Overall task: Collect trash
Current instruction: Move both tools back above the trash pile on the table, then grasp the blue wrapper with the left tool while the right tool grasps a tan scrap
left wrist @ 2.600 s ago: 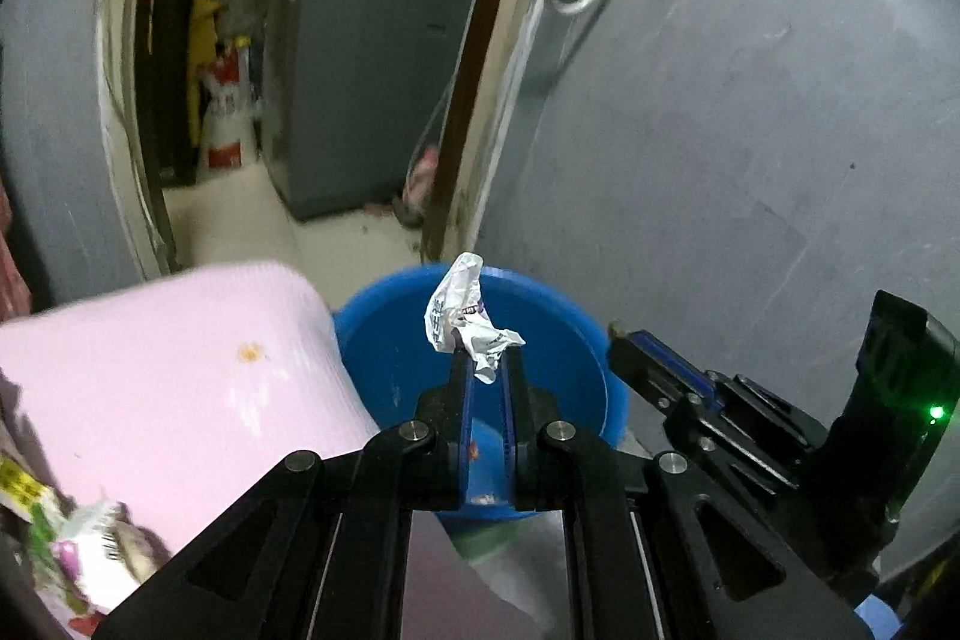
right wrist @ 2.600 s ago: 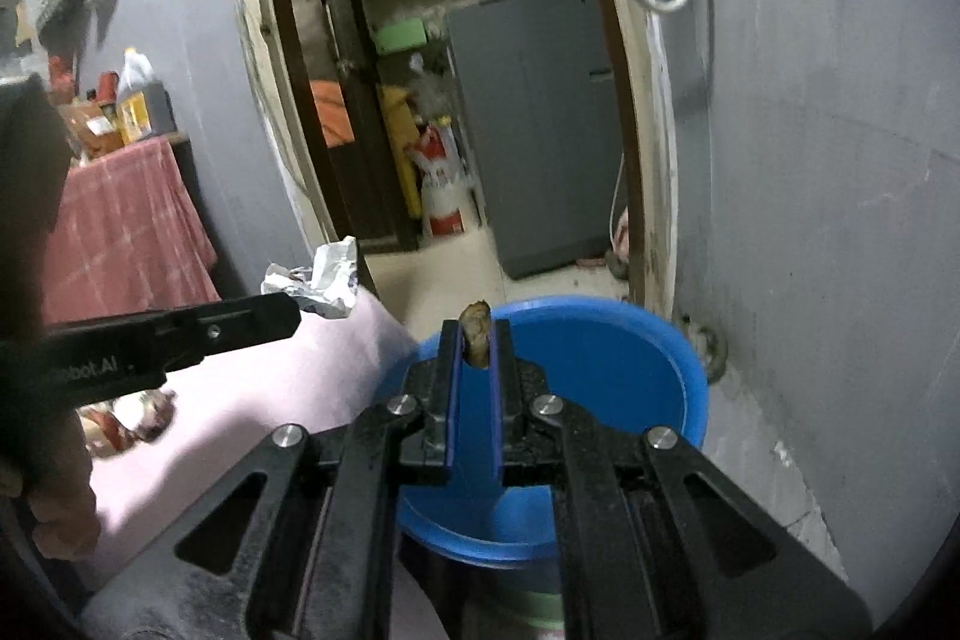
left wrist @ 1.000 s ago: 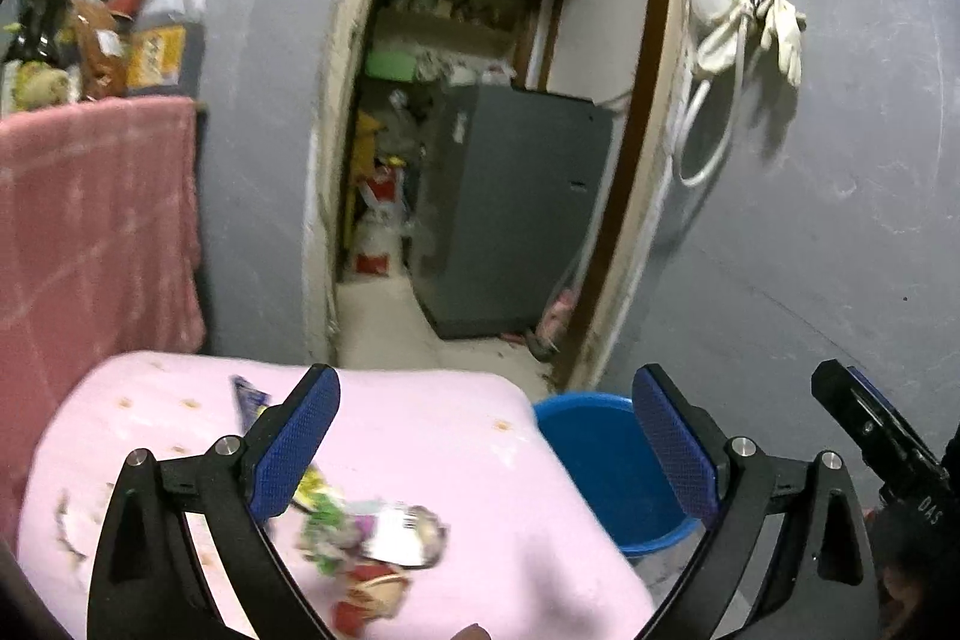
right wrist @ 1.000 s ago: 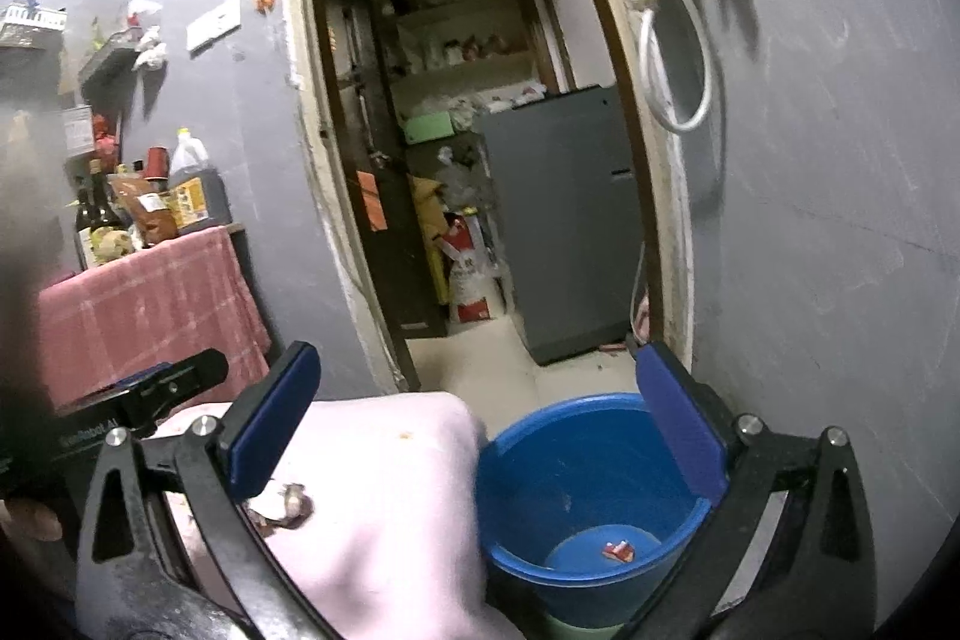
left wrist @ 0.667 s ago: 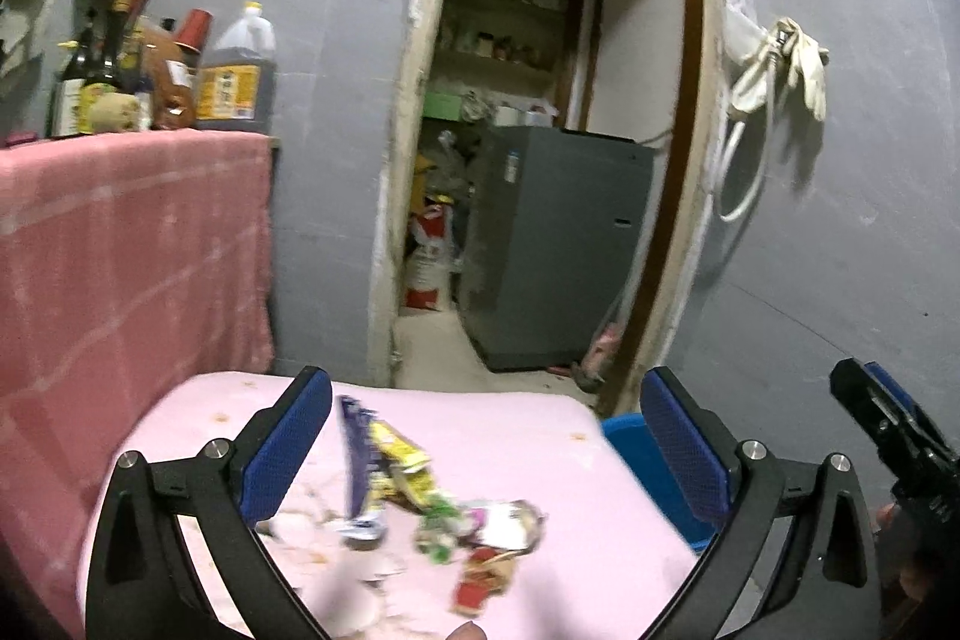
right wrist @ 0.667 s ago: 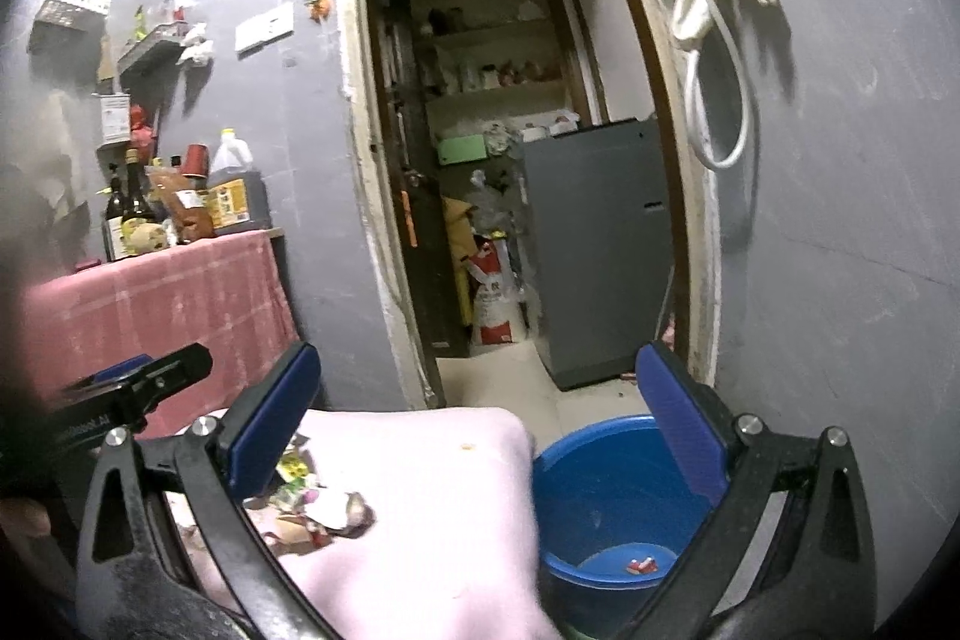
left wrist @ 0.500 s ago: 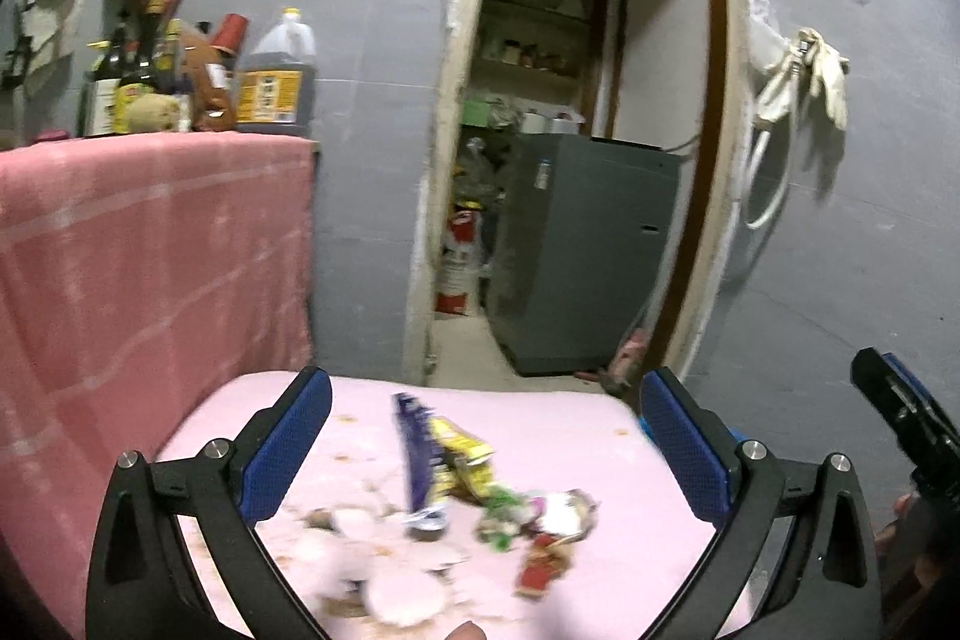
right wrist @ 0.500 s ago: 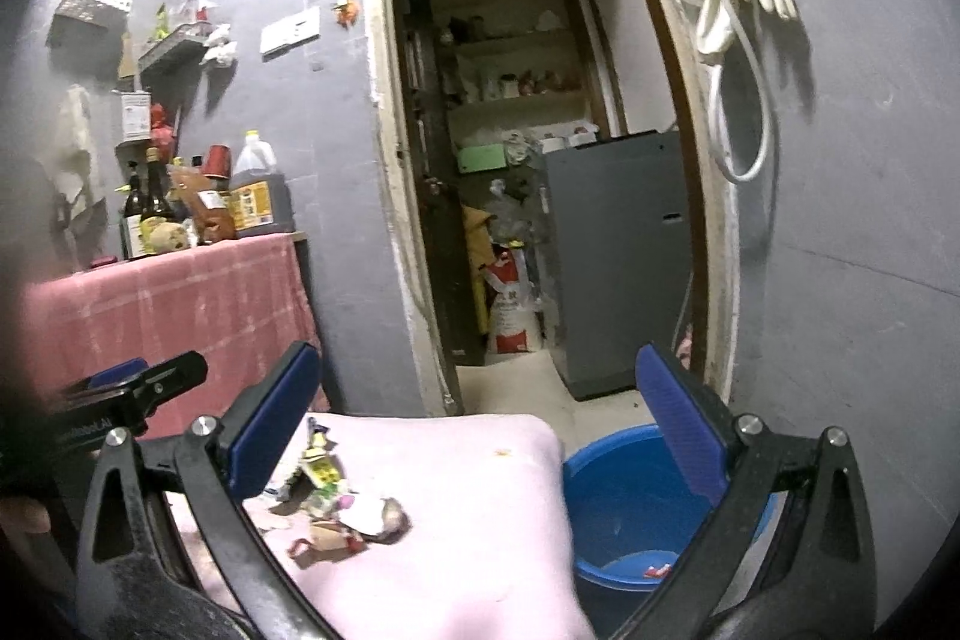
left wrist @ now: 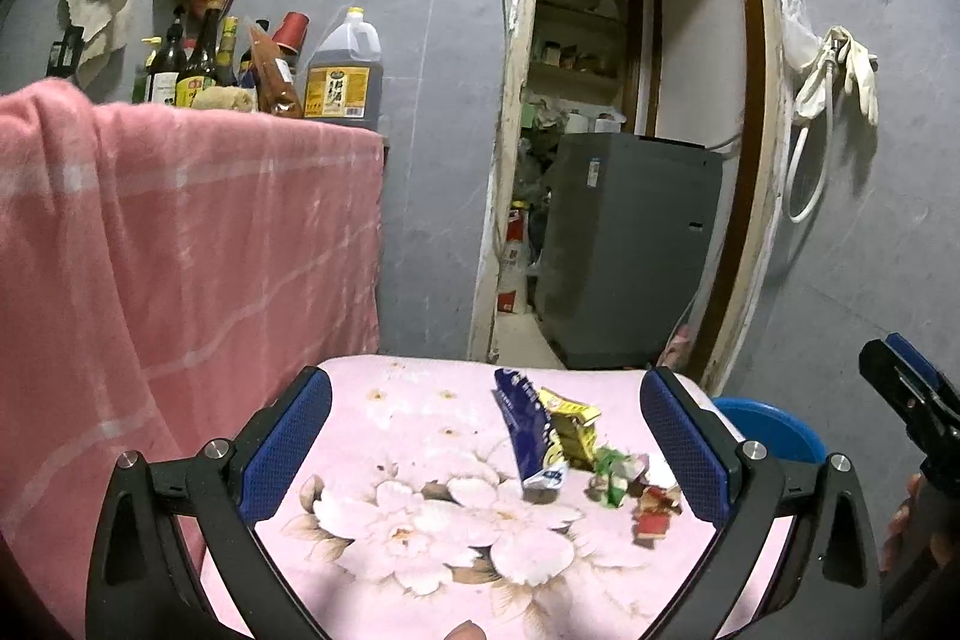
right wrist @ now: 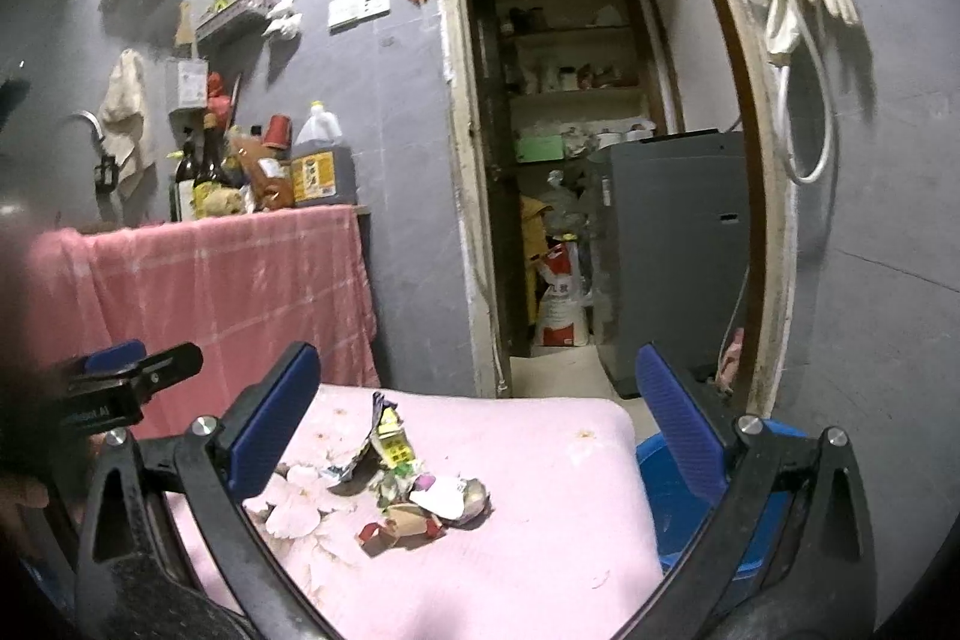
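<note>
Left wrist view: a pink flowered cloth [left wrist: 420, 508] covers the surface below the fingers; a grey wall, a red towel [left wrist: 180, 244] with bottles [left wrist: 198, 64] behind it, and an open doorway [left wrist: 624, 130] with a grey appliance [left wrist: 624, 250] lie ahead. The left gripper [left wrist: 480, 451] has its fingers wide apart and empty. The trash [left wrist: 576, 448], a small heap of crumpled wrappers with a blue packet standing up, lies on the cloth between the fingers, nearer the right one. Beyond the right finger shows the rim of a blue tub [left wrist: 774, 424]; its inside is hidden. The right gripper's tip [left wrist: 900, 388] shows at the far right.

Right wrist view: the same cloth [right wrist: 540, 490] and doorway [right wrist: 588, 160]. The right gripper [right wrist: 480, 430] is also spread wide, holding nothing. The trash [right wrist: 408, 490] sits between the fingers, closer to the left one. The tub [right wrist: 690, 508] lies behind the right finger, contents unseen. The left gripper [right wrist: 132, 370] appears at the left edge.
</note>
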Demonstrator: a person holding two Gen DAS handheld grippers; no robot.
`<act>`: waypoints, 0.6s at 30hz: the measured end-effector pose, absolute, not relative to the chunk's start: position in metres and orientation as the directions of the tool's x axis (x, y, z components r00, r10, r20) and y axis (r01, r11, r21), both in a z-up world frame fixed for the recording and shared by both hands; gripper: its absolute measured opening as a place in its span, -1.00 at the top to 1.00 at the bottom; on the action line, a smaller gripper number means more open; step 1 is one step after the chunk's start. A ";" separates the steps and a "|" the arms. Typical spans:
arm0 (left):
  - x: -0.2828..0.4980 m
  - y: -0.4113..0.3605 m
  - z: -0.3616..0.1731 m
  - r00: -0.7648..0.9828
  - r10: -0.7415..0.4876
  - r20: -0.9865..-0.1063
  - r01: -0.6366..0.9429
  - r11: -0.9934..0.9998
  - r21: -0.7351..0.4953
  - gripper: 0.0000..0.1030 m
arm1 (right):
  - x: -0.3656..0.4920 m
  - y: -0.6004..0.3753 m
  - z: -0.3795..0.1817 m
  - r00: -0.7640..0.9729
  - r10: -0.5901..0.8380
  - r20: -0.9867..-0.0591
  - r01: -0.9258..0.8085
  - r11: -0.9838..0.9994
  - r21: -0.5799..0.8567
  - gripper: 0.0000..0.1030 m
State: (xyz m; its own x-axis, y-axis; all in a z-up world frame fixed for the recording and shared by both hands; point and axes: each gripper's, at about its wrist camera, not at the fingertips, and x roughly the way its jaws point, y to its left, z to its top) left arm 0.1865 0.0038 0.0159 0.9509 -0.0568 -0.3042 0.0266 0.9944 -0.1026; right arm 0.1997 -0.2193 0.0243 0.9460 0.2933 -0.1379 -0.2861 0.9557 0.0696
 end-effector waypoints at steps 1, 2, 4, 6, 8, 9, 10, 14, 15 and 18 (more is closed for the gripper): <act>0.187 0.005 0.015 0.950 -0.056 -0.306 0.026 0.994 -0.102 -0.96 | 0.201 -0.218 0.022 0.944 0.296 -0.146 -0.290 0.955 0.065 -1.00; 0.187 0.006 0.013 0.949 -0.056 -0.310 0.025 0.994 -0.102 -0.96 | 0.202 -0.218 0.019 0.942 0.299 -0.154 -0.292 0.954 0.063 -1.00; 0.188 0.006 0.008 0.945 -0.062 -0.322 0.030 0.994 -0.104 -0.96 | 0.206 -0.217 0.013 0.936 0.304 -0.176 -0.297 0.953 0.065 -1.00; 0.191 0.006 0.003 0.939 -0.072 -0.336 0.039 0.994 -0.105 -0.96 | 0.210 -0.217 0.006 0.927 0.315 -0.203 -0.306 0.949 0.075 -1.00; 0.194 0.006 -0.003 0.932 -0.081 -0.352 0.047 0.994 -0.103 -0.96 | 0.216 -0.217 -0.001 0.921 0.310 -0.237 -0.300 0.951 0.080 -1.00; 0.196 0.006 -0.006 0.929 -0.084 -0.361 0.050 0.993 -0.103 -0.96 | 0.218 -0.218 -0.004 0.918 0.311 -0.246 -0.299 0.950 0.083 -1.00; 0.199 0.006 -0.009 0.924 -0.090 -0.371 0.055 0.993 -0.105 -0.96 | 0.221 -0.218 -0.007 0.912 0.315 -0.261 -0.302 0.949 0.092 -1.00; 0.210 0.008 -0.020 0.903 -0.111 -0.415 0.067 0.991 -0.120 -0.96 | 0.232 -0.218 -0.017 0.894 0.326 -0.309 -0.305 0.945 0.114 -1.00; 0.214 0.008 -0.024 0.894 -0.118 -0.433 0.071 0.990 -0.122 -0.96 | 0.235 -0.217 -0.020 0.889 0.326 -0.321 -0.305 0.945 0.116 -1.00; 0.226 0.009 -0.033 0.870 -0.119 -0.478 0.068 0.990 -0.124 -0.95 | 0.243 -0.215 -0.028 0.871 0.342 -0.353 -0.315 0.940 0.133 -0.99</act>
State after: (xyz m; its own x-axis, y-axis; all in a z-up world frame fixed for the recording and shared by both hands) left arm 0.2259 0.0093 -0.0332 0.8702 -0.1194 -0.4780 0.0678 0.9900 -0.1238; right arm 0.2427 -0.2148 -0.0282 0.8708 0.3418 -0.3534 -0.3151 0.9398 0.1327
